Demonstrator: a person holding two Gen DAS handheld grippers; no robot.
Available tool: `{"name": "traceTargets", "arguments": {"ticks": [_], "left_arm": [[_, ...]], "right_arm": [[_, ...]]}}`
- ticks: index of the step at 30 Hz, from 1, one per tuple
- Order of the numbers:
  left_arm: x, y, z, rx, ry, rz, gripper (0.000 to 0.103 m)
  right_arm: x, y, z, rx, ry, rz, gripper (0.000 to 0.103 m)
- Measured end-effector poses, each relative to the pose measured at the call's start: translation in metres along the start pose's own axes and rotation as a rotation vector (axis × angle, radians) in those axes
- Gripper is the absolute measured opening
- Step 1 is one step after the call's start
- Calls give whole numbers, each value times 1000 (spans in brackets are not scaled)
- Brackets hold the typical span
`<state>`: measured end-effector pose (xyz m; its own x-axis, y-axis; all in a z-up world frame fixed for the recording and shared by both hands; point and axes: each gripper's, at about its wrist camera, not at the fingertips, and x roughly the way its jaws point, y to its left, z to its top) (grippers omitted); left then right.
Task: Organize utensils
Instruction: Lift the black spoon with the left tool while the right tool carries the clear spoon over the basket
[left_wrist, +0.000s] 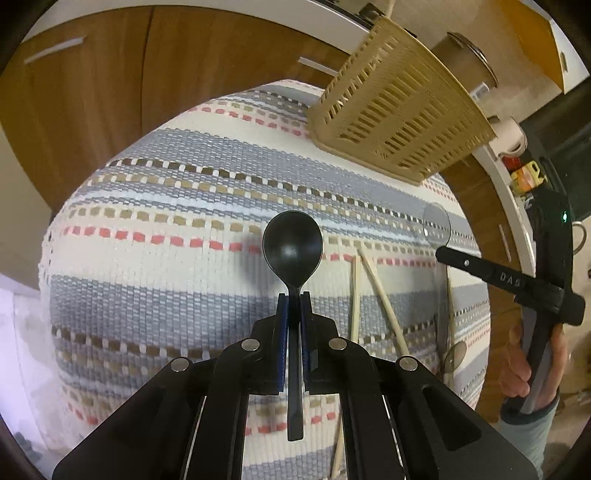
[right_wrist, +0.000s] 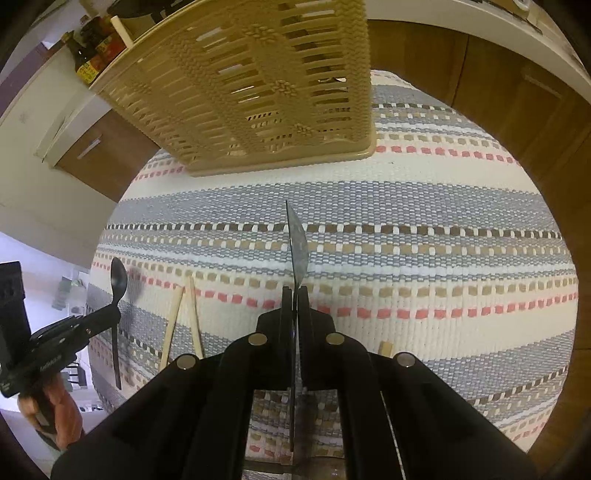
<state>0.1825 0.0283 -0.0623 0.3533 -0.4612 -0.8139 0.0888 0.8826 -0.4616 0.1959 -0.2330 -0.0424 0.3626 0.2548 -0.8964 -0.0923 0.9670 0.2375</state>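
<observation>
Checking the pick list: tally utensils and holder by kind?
Black spoon: 1
Translucent spoon: 1
Wooden chopsticks: 3, with only the end of one showing
Beige basket: 1
Total: 6

Left tongs (left_wrist: 294, 295): matte black linkage arms, round silver rivets, blue pads. Right tongs (right_wrist: 295, 291): same black arms and rivets. Grey sleeve (left_wrist: 532, 439) at wrist
</observation>
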Motion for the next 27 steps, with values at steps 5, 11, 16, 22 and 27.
{"name": "traceTargets", "arguments": {"ticks": [5, 11, 16, 22, 27], "left_arm": [[-19, 7, -3, -12, -60, -57, 4], [-57, -9, -6, 21, -210, -126, 4], [-91, -35, 1, 73, -337, -166, 4], [-123, -66, 28, 122, -503, -193, 4], [-144, -88, 69, 148, -640, -195, 4]], "right_arm": [[-22, -11, -7, 5, -62, 56, 2], [-73, -19, -33, 45, -257, 214, 2], [-117, -12, -42, -3, -445, 267, 2], [-164, -4, -25, -46, -587, 297, 2], [-192, 7, 2, -79, -671, 282, 2]]}}
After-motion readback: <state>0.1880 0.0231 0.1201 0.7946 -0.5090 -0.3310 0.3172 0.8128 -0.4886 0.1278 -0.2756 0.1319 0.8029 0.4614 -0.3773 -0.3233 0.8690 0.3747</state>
